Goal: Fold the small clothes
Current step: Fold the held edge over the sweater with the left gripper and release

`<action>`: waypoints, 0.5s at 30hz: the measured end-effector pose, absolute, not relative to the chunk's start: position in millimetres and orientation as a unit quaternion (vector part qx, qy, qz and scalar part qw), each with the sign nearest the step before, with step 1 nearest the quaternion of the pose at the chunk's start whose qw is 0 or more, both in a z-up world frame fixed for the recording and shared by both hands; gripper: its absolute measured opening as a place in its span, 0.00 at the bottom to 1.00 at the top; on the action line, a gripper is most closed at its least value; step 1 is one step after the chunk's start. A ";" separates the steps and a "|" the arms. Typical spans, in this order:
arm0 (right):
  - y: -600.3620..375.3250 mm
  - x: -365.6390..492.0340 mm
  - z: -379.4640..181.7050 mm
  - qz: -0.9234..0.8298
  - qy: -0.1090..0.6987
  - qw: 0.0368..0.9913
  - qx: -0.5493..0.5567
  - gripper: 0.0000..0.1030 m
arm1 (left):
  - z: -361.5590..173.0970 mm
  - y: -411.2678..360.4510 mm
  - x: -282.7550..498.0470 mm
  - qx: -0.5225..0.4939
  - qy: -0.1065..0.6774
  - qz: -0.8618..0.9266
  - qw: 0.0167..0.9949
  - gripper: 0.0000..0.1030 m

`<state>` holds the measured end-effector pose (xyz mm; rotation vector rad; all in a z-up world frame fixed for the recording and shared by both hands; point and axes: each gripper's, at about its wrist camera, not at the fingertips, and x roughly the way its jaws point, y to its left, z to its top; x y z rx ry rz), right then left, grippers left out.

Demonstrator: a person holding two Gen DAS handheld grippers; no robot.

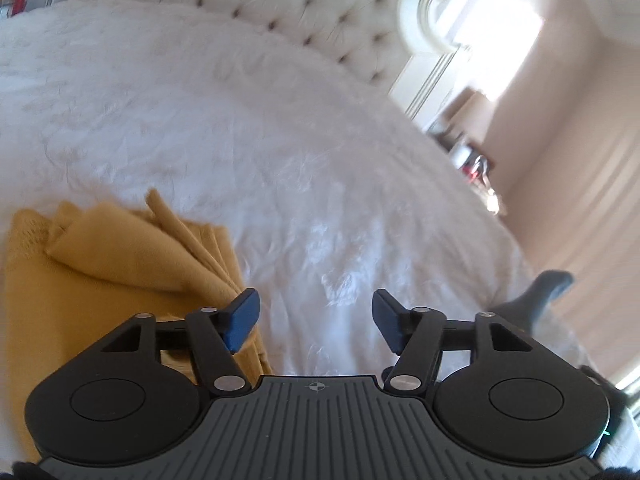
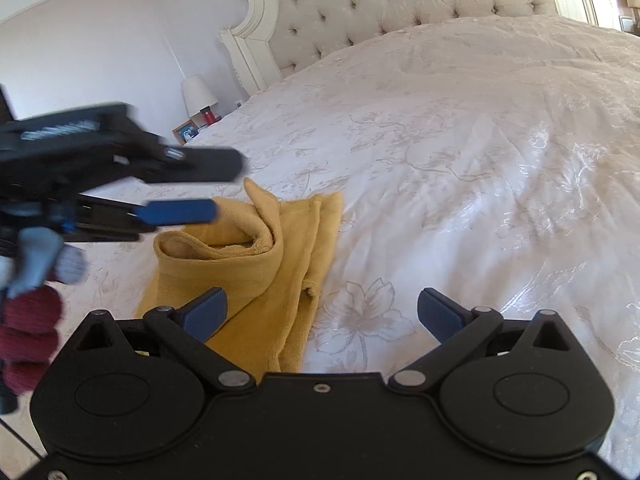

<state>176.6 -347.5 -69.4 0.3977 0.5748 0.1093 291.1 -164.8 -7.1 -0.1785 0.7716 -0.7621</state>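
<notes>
A mustard-yellow garment lies folded in loose layers on the white bedspread. It also shows in the right wrist view. My left gripper is open and empty, above the bedspread just right of the garment. In the right wrist view the left gripper hovers blurred above the garment's left end. My right gripper is open and empty, its left finger over the garment's near edge.
A tufted cream headboard stands at the far end of the bed. A nightstand with a lamp and a photo frame sits left of the bed. The bedspread stretches right of the garment.
</notes>
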 end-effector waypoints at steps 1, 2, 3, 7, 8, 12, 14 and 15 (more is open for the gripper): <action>-346.7 176.8 -69.6 0.054 0.280 0.939 0.193 0.99 | -4.8 -158.4 288.8 -0.086 0.360 -0.357 0.858 0.60; -346.0 176.6 -70.1 0.054 0.280 0.939 0.191 0.99 | -3.6 -152.0 287.4 -0.086 0.353 -0.350 0.863 0.60; -345.2 176.5 -70.1 0.054 0.278 0.940 0.189 0.99 | -3.3 -144.7 286.2 -0.085 0.347 -0.340 0.870 0.60; -342.1 175.4 -70.1 0.057 0.274 0.942 0.185 0.99 | -10.1 -117.8 283.3 -0.064 0.333 -0.264 0.903 0.60; -341.4 174.7 -69.9 0.058 0.273 0.942 0.185 0.99 | -13.0 -111.1 281.7 -0.054 0.330 -0.244 0.910 0.60; -339.9 174.6 -70.3 0.061 0.268 0.944 0.184 0.99 | -26.7 -91.9 281.8 -0.041 0.348 -0.186 0.918 0.60; -338.6 175.5 -71.2 0.060 0.267 0.945 0.181 0.99 | -34.7 -88.9 283.3 -0.045 0.365 -0.178 0.913 0.60; -338.4 175.7 -71.7 0.060 0.268 0.945 0.180 0.99 | -38.8 -89.1 283.4 -0.044 0.371 -0.178 0.910 0.60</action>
